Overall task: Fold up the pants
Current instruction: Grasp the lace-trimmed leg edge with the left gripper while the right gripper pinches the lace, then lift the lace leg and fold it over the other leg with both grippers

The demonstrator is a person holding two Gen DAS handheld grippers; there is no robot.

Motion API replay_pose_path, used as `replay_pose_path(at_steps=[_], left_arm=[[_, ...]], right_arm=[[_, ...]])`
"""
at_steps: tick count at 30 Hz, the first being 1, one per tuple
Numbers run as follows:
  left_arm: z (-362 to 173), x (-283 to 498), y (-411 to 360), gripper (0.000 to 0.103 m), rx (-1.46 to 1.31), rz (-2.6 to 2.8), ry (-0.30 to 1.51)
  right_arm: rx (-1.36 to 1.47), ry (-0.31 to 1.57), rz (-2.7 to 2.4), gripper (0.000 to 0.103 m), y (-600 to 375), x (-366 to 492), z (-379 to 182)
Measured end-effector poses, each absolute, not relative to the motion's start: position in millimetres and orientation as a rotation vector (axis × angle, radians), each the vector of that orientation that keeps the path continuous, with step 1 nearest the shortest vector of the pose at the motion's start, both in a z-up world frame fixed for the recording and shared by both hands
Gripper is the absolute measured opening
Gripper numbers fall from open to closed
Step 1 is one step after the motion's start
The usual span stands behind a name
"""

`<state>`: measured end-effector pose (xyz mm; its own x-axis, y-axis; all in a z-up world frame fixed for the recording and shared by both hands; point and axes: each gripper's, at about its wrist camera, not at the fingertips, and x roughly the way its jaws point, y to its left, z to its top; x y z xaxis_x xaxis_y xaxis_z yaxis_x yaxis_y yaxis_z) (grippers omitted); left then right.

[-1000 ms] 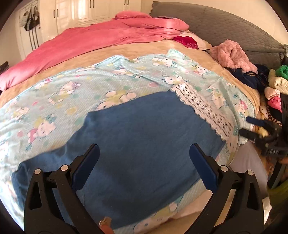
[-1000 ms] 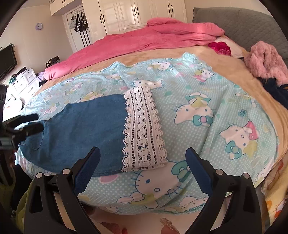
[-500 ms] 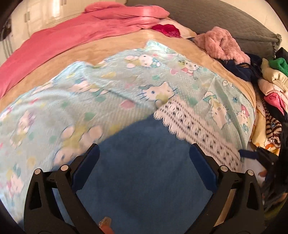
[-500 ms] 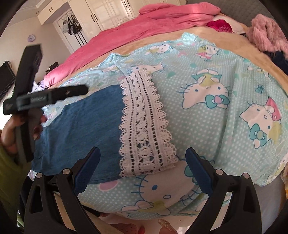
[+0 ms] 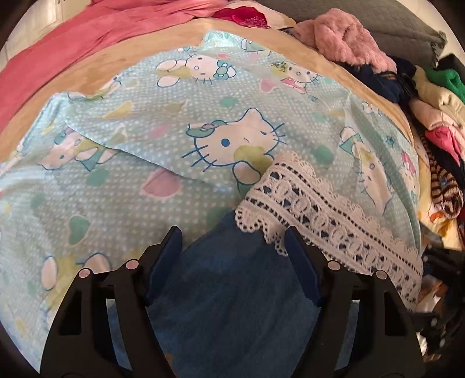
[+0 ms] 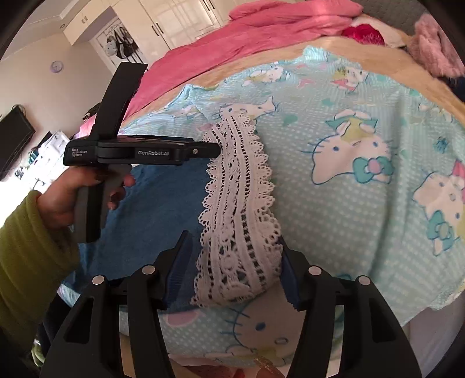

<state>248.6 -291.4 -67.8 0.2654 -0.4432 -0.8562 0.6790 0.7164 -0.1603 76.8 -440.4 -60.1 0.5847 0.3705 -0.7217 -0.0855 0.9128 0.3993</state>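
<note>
Blue denim pants (image 5: 232,305) with a white lace hem (image 5: 334,221) lie flat on a Hello Kitty sheet (image 5: 174,122) on the bed. My left gripper (image 5: 232,250) is open, jaws astride the far corner of the leg where denim meets lace. It shows from the side in the right wrist view (image 6: 215,151), tip at the lace's far end. My right gripper (image 6: 235,261) is open, its jaws on either side of the lace hem's (image 6: 238,203) near end at the bed's edge. The denim (image 6: 157,209) lies to the left.
A pink duvet (image 5: 87,37) lies across the far side of the bed. A pile of clothes (image 5: 436,116) and a pink fluffy garment (image 5: 348,37) sit at the right. White wardrobes (image 6: 174,23) stand behind. The bed edge (image 6: 232,343) is just below my right gripper.
Both grippers have moved in close to the lace hem, the left to its far end and the right to its near end. Their jaws have narrowed somewhat.
</note>
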Motion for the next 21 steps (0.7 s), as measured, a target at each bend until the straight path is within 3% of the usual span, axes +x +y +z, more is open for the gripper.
replay_pose_path(at_steps=[2, 3, 4, 6, 14, 21], left_arm=[[-68, 248, -293, 0.036, 0.23, -0.8, 1.064], [-67, 246, -294, 0.028, 0.218, -0.824, 1.065], [-67, 244, -296, 0.022, 0.226, -0.827, 1.064], [-66, 240, -298, 0.012, 0.252, -0.827, 1.066], [-44, 237, -260, 0.008, 0.097, -0.863, 0.993], [-19, 225, -176, 0.008, -0.046, -0.81, 0.907]], right_arm=[[0.345, 0.914, 0.276, 0.05, -438, 81, -62], [0.348, 0.91, 0.279, 0.043, -438, 81, -61], [0.35, 0.9, 0.296, 0.025, -436, 82, -58], [0.345, 0.882, 0.321, 0.024, -431, 83, -53], [0.256, 0.788, 0.458, 0.022, -384, 84, -12], [0.136, 0.748, 0.6, 0.022, -314, 86, 10]])
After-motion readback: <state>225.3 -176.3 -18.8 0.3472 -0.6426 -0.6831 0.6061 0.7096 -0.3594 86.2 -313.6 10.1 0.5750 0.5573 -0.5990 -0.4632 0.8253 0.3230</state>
